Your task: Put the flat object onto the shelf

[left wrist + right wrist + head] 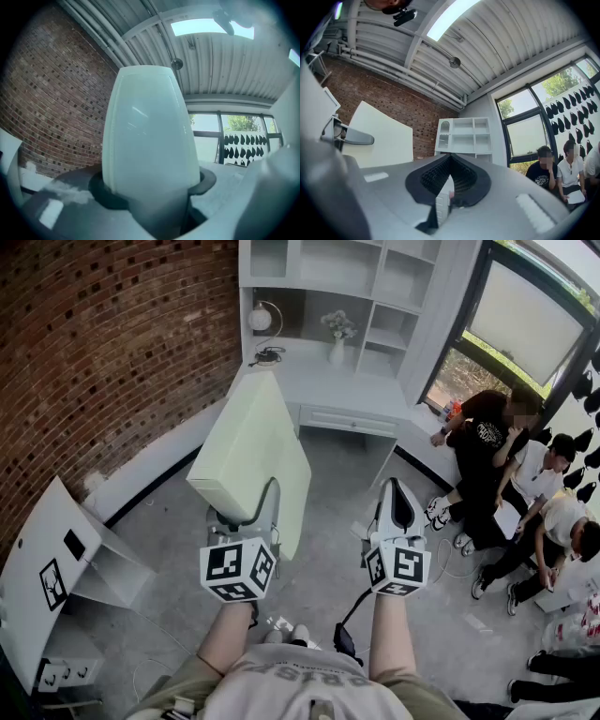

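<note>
The flat object (248, 442) is a wide pale green-white board, held upright and tilted in front of me. My left gripper (262, 495) is shut on its lower edge. In the left gripper view the board (150, 126) rises edge-on out of the left gripper (152, 187), with a dark pad against each of its sides. My right gripper (397, 507) hangs to the right of the board, shut and empty; in its own view the right gripper (449, 180) has its ribbed pads together. The white shelf unit (339, 277) stands ahead over a desk, and shows as the shelf unit (464, 136) far off.
A brick wall (103, 343) runs along the left, with a low white cabinet (56, 559) by it. The desk (323, 385) carries a lamp (261, 320) and a vase of flowers (337, 338). Several people (511, 474) sit on the floor at the right by the window.
</note>
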Motion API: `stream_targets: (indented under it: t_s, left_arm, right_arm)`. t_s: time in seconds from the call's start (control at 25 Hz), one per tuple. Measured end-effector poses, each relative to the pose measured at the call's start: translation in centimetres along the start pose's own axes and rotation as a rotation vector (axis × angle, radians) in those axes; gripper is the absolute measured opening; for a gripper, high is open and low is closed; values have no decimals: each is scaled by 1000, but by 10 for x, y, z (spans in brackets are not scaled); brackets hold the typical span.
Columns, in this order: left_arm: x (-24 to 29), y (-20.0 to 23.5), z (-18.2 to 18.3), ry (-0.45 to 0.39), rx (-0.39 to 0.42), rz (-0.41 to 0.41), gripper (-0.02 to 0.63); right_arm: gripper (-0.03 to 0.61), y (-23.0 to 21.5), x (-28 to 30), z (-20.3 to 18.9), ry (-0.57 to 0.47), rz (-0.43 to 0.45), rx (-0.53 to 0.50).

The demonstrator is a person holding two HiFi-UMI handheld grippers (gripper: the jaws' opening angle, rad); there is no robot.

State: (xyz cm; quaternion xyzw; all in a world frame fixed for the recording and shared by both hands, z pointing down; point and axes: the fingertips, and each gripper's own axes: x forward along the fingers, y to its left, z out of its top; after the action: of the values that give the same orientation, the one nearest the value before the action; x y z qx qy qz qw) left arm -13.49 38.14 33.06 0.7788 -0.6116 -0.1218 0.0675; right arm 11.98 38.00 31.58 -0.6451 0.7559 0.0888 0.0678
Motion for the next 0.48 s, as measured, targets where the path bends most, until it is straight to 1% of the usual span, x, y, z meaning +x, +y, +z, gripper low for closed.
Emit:
stream_targets:
  t_s: [0.48]
  left_arm:
    - [1, -1, -4, 3, -47, 14, 324]
  right_arm:
    - [0, 2, -1, 5, -3, 18, -14]
